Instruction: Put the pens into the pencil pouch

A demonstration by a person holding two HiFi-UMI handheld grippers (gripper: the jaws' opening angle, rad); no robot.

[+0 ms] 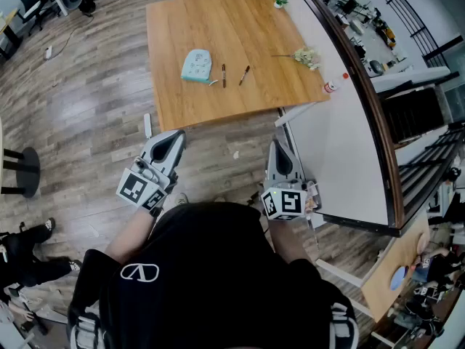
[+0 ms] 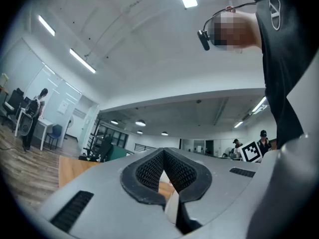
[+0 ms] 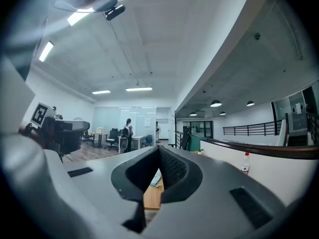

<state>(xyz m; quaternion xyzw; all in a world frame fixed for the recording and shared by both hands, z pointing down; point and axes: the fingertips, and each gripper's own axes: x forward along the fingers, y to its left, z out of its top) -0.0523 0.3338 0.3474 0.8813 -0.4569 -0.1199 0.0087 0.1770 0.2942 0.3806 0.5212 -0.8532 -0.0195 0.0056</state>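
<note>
A light teal pencil pouch [image 1: 196, 65] lies on the wooden table [image 1: 189, 27], far ahead of me. Two dark pens [image 1: 224, 75] [image 1: 245, 74] lie just right of it, apart from each other. Both grippers are held over the floor, short of the table's near edge. My left gripper [image 1: 174, 139] is shut and holds nothing. So is my right gripper [image 1: 277, 146]. In the right gripper view the pouch [image 3: 156, 178] shows as a sliver between the closed jaws [image 3: 155, 176]. The left gripper view shows only shut jaws [image 2: 164, 177] and ceiling.
A sprig of flowers [image 1: 305, 55] and a small red-capped bottle [image 1: 330, 86] sit at the table's right edge. A long white partition [image 1: 341, 137] runs along the right side. A black stool base [image 1: 22, 171] stands at the left. People stand far off in the room.
</note>
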